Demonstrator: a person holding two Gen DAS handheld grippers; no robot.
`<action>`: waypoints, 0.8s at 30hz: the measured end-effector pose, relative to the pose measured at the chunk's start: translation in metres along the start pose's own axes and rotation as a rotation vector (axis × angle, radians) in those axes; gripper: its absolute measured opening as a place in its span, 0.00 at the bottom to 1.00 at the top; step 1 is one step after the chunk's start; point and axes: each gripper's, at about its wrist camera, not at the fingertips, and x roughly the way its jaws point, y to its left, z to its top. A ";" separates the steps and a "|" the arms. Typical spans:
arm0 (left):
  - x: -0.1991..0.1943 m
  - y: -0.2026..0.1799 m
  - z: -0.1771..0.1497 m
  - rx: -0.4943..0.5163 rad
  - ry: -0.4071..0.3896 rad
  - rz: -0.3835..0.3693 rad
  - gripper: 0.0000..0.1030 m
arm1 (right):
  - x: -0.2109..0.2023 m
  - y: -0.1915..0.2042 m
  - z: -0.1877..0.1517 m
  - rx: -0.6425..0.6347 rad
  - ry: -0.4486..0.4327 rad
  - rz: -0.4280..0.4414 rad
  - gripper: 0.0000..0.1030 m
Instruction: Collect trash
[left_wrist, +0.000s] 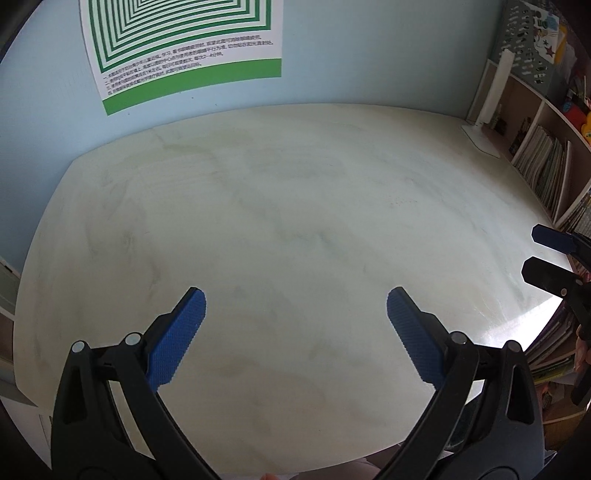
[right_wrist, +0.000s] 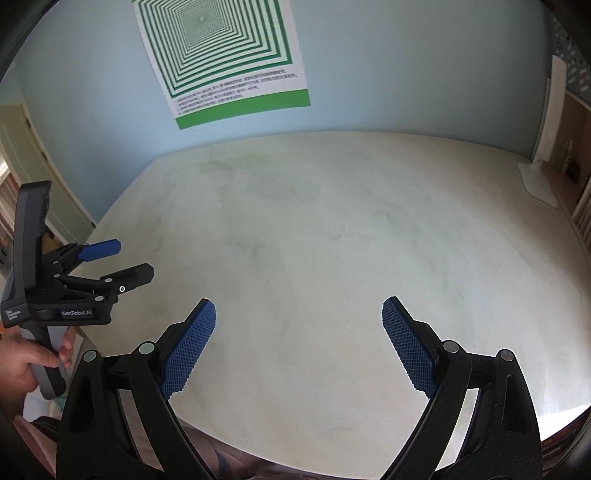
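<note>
Left gripper (left_wrist: 295, 299): jaws wide, empty.
Right gripper (right_wrist: 299, 306): jaws wide, empty.
Table (left_wrist: 295, 206): no trash seen.
Risk: lamp (right_wrist: 535, 177) at 2 o'clock could be knocked while searching.

A pale, faintly streaked table (left_wrist: 295, 206) stands with its far edge against a light blue wall (left_wrist: 351, 55). On it, at the far right corner, rests the flat white base of a lamp (left_wrist: 480, 138), beside a bookshelf (left_wrist: 546, 162) along the right edge.
</note>
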 end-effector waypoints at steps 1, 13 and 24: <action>0.000 0.003 0.001 -0.006 -0.004 0.007 0.93 | 0.003 0.003 0.003 -0.008 0.003 0.007 0.88; -0.001 0.046 0.007 -0.117 -0.040 0.061 0.93 | 0.026 0.030 0.026 -0.074 0.012 0.049 0.88; 0.004 0.060 0.008 -0.149 -0.037 0.077 0.93 | 0.033 0.039 0.035 -0.099 0.015 0.064 0.88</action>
